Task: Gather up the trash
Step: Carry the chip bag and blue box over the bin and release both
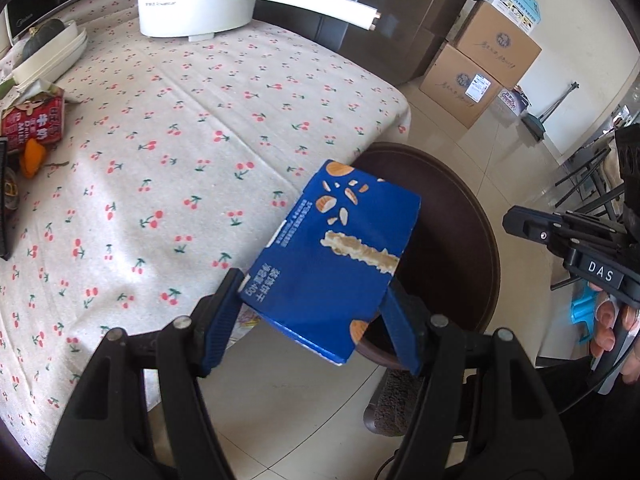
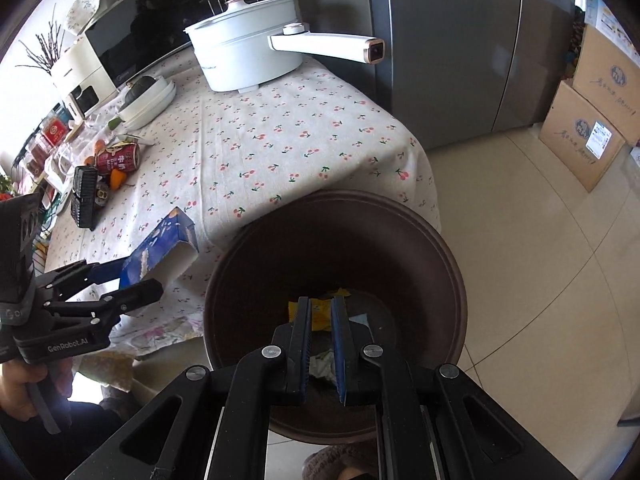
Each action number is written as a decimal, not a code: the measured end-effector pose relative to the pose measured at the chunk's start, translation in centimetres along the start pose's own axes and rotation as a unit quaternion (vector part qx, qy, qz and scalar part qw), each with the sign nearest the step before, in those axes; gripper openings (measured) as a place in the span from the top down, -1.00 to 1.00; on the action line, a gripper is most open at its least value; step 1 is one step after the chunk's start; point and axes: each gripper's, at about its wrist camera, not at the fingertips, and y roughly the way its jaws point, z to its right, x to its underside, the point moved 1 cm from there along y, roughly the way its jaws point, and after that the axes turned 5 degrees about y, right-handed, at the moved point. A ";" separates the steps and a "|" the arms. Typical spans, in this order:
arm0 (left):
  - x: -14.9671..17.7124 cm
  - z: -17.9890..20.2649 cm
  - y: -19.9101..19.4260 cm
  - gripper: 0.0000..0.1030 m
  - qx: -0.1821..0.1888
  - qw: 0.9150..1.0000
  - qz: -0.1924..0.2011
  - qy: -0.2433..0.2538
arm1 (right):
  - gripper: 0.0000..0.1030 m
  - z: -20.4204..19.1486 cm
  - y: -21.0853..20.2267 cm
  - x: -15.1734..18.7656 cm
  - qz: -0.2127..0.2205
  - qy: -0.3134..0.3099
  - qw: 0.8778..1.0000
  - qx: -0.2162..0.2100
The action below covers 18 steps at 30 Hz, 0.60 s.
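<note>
My left gripper [image 1: 316,312] is shut on a blue snack box [image 1: 336,252] and holds it in the air at the table's corner, partly over the dark brown bin [image 1: 472,216]. The box [image 2: 160,248] and left gripper [image 2: 132,280] also show in the right wrist view. My right gripper [image 2: 322,312] hangs over the bin [image 2: 440,248], jaws a narrow gap apart with nothing between them. A yellow wrapper [image 2: 320,312] and white paper [image 2: 324,364] lie in the bin. In the left wrist view the right gripper [image 1: 520,224] shows at the right edge.
A cherry-print tablecloth [image 1: 180,128] covers the table. A white pot [image 2: 244,52] with a long handle stands at the back. A red milk carton [image 2: 118,158], orange peel [image 2: 118,179] and a black object [image 2: 84,196] lie at the left. Cardboard boxes [image 1: 480,68] and a fridge [image 2: 448,48] stand behind.
</note>
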 end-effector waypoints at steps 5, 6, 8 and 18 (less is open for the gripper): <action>-0.6 2.1 1.0 -0.33 0.019 1.000 0.003 0.025 | 0.79 1.1 0.2 0.2 -0.005 0.012 1.000 0.009; -0.6 2.4 1.0 -0.33 0.023 0.999 0.005 0.030 | 0.79 1.3 0.2 0.2 -0.006 0.013 1.000 0.010; -0.8 2.8 1.0 -0.37 0.025 0.999 0.013 0.039 | 0.79 1.6 0.2 0.2 -0.006 0.016 1.000 0.012; -0.7 1.6 0.6 -0.79 -0.021 0.999 0.013 0.030 | 0.79 1.8 0.2 0.1 -0.007 0.020 1.000 0.014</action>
